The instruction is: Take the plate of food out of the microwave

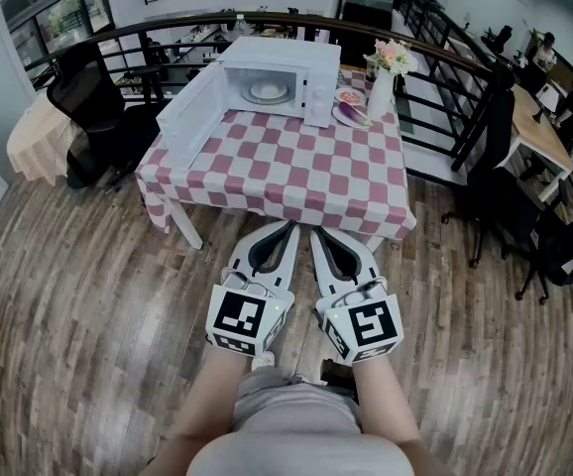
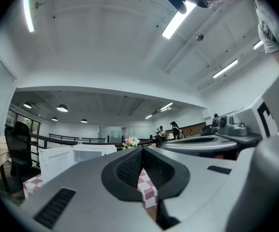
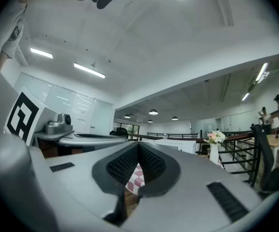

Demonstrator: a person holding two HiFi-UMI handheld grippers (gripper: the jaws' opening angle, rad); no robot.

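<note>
- The left gripper [image 1: 290, 226] and right gripper [image 1: 315, 232] sit side by side, short of the checked table [image 1: 296, 172], each with jaws pressed together on nothing
- The plate of food [image 1: 268, 92] sits inside the microwave [image 1: 316, 67], whose door [image 1: 191, 117] hangs wide open

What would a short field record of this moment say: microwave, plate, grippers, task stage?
microwave: on the checked table, door swung open
plate: inside the microwave, untouched
left gripper: shut, empty, short of the table
right gripper: shut, empty, beside the left one
task stage: reach not yet begun
</note>
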